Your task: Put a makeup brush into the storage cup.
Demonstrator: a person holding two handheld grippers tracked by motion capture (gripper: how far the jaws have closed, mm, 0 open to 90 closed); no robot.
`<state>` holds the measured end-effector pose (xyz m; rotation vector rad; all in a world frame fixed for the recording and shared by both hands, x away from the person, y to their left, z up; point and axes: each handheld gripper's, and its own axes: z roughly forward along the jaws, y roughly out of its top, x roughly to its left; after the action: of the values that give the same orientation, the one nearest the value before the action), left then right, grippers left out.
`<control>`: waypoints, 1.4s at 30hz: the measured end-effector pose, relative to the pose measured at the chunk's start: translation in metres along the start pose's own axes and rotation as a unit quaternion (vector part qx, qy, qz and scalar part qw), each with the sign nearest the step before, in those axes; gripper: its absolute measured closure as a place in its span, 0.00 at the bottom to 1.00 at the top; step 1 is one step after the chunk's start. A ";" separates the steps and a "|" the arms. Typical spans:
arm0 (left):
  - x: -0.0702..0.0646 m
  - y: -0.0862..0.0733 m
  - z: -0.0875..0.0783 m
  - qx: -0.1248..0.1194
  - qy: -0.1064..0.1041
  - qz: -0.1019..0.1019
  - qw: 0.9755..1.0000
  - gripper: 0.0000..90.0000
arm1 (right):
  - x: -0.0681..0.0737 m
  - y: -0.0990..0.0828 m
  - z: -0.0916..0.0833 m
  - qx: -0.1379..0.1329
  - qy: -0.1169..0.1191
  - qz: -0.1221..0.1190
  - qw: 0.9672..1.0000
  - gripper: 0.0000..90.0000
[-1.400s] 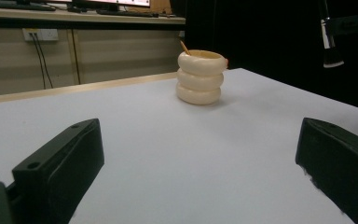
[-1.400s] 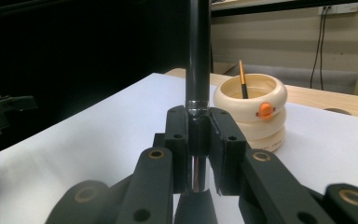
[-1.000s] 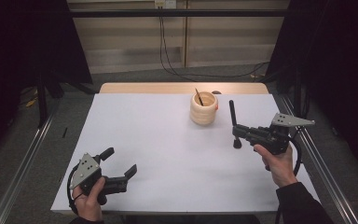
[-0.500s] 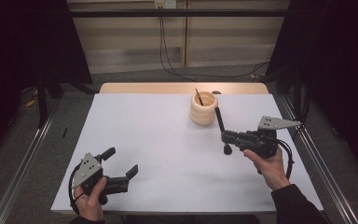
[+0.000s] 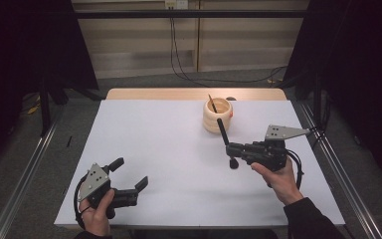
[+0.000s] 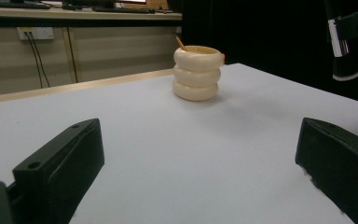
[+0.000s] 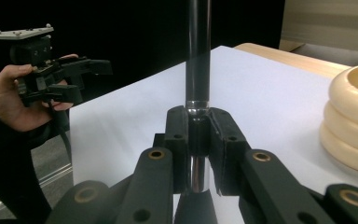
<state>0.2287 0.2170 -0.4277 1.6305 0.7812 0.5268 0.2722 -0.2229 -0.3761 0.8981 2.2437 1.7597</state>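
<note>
— So, where does the brush (image 5: 225, 138) stand right now?

— You have it clamped at the silver ferrule in your right hand-held gripper (image 5: 235, 148), the jaws clenched on it. Its bristle head (image 5: 234, 163) hangs low over the white table (image 5: 149, 134), and the dark handle leans up toward the cream ringed holder (image 5: 217, 115), which stands just beyond it near the far edge. In the right gripper view the brush (image 7: 198, 70) sits square between the pads (image 7: 176, 140).

— What should I mind to do this well?

— To my eye you are bringing it to the holder. Keep the grip as it is; the ferrule looks smooth, so it could slip if you ease off. Decide which end goes in, then turn your wrist until that end points straight down above the opening.

— Anything in the way?

— A thin wooden stick (image 5: 212, 103) already leans inside the holder, so aim for the free side. The holder looks light; come down from above rather than from the side, so you don't knock it.

— And my other hand?

— Your left hand-held gripper (image 5: 128, 175) rests near the front edge, well apart, jaws spread and empty. Leave it there.
</note>
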 end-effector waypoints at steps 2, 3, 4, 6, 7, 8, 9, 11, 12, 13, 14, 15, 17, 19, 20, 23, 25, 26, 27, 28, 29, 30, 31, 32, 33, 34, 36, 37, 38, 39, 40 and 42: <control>0.000 0.000 0.000 0.000 0.000 0.000 1.000 0.01 | 0.001 0.001 0.003 0.009 0.003 0.000 1.000 0.87; 0.000 0.000 0.000 0.000 -0.001 0.000 1.000 0.01 | 0.002 0.002 0.004 0.014 0.003 -0.002 1.000 0.87; 0.000 0.000 0.000 0.000 -0.001 0.000 1.000 0.01 | 0.003 0.003 0.005 0.020 0.009 -0.003 1.000 0.87; 0.000 0.000 0.000 0.000 -0.001 0.000 1.000 0.01 | 0.004 0.006 0.007 0.028 0.015 -0.006 0.999 0.87; 0.000 0.000 0.000 0.001 -0.001 0.000 1.000 0.01 | 0.005 0.008 0.007 0.032 0.014 -0.007 0.999 0.87; 0.000 0.000 0.000 0.001 -0.002 0.000 1.000 0.01 | 0.005 0.009 0.007 0.037 0.012 -0.011 0.999 0.87; 0.000 0.000 0.000 0.001 -0.002 0.000 1.000 0.01 | 0.005 0.012 0.007 0.042 0.013 -0.014 0.999 0.87; 0.000 0.000 0.000 0.002 -0.003 0.000 1.000 0.01 | 0.005 0.015 0.007 0.047 0.011 -0.018 0.999 0.87; 0.000 0.000 0.000 0.002 -0.003 0.000 1.000 0.01 | 0.004 0.017 0.007 0.053 0.012 -0.017 0.998 0.87; 0.000 0.000 0.000 0.003 -0.003 0.001 1.000 0.01 | 0.004 0.019 0.007 0.059 0.009 -0.019 0.998 0.87; 0.000 0.000 0.001 0.002 -0.005 -0.002 1.000 0.01 | 0.004 0.020 0.007 0.066 0.007 -0.020 0.998 0.87; 0.000 0.000 0.001 0.002 -0.005 0.000 1.000 0.01 | 0.004 0.021 0.008 0.075 0.006 -0.023 0.997 0.87; 0.000 0.000 0.001 0.002 -0.005 0.001 1.000 0.01 | 0.004 0.023 0.010 0.092 0.004 -0.025 0.995 0.87; 0.000 0.000 0.001 0.004 -0.006 0.002 1.000 0.01 | 0.003 0.024 0.013 0.112 0.003 -0.033 0.993 0.87; 0.000 0.000 0.001 0.004 -0.005 0.002 1.000 0.01 | 0.003 0.025 0.015 0.126 0.013 -0.041 0.991 0.87; 0.000 0.000 0.001 0.002 -0.003 -0.001 1.000 0.01 | 0.006 0.028 0.017 0.144 0.017 -0.054 0.988 0.87; 0.000 0.000 0.001 0.002 -0.003 -0.001 1.000 0.01 | 0.008 0.030 0.020 0.160 0.022 -0.062 0.985 0.87; 0.000 0.000 0.001 0.004 -0.004 0.000 1.000 0.01 | 0.008 0.031 0.021 0.166 0.023 -0.065 0.984 0.87; 0.001 0.000 0.001 0.005 -0.006 0.004 1.000 0.01 | 0.008 0.031 0.023 0.176 0.023 -0.068 0.982 0.87; 0.000 0.000 0.001 0.006 -0.003 0.004 1.000 0.01 | 0.008 0.031 0.025 0.185 0.024 -0.071 0.980 0.87; 0.000 0.000 0.001 0.006 -0.003 0.004 1.000 0.01 | 0.009 0.031 0.026 0.192 0.022 -0.074 0.978 0.87; 0.000 0.000 0.001 0.004 -0.003 0.001 1.000 0.01 | 0.009 0.031 0.028 0.202 0.013 -0.076 0.976 0.87; 0.000 0.000 0.001 0.006 -0.003 0.002 1.000 0.01 | 0.009 0.031 0.030 0.217 0.007 -0.078 0.973 0.87; 0.000 0.000 0.002 0.005 -0.004 0.002 1.000 0.01 | 0.009 0.032 0.031 0.227 0.000 -0.077 0.971 0.87; 0.000 -0.001 0.002 0.005 -0.007 0.001 1.000 0.01 | 0.009 0.032 0.032 0.233 -0.003 -0.075 0.969 0.87; 0.000 -0.001 0.002 0.005 -0.007 0.002 1.000 0.01 | 0.009 0.032 0.034 0.243 -0.005 -0.079 0.967 0.87; 0.000 0.000 0.002 0.006 -0.005 0.002 1.000 0.01 | 0.009 0.032 0.035 0.252 -0.001 -0.083 0.964 0.87; 0.000 -0.001 0.002 0.006 -0.004 0.002 1.000 0.01 | 0.010 0.032 0.037 0.259 -0.004 -0.086 0.962 0.87; 0.000 -0.001 0.001 0.006 -0.005 0.001 1.000 0.01 | 0.010 0.032 0.037 0.266 0.002 -0.087 0.960 0.87; 0.000 -0.001 0.001 0.006 -0.005 0.001 1.000 0.01 | 0.010 0.032 0.039 0.272 0.002 -0.087 0.958 0.87; 0.000 0.000 0.001 0.006 -0.005 0.001 1.000 0.01 | 0.011 0.032 0.039 0.282 -0.001 -0.090 0.955 0.87; 0.000 0.000 0.001 0.004 -0.005 0.001 1.000 0.01 | 0.010 0.032 0.041 0.300 -0.010 -0.091 0.949 0.87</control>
<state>0.2298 0.2163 -0.4282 1.6405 0.7761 0.5177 0.2945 -0.1788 -0.3561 0.7485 2.7928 0.9869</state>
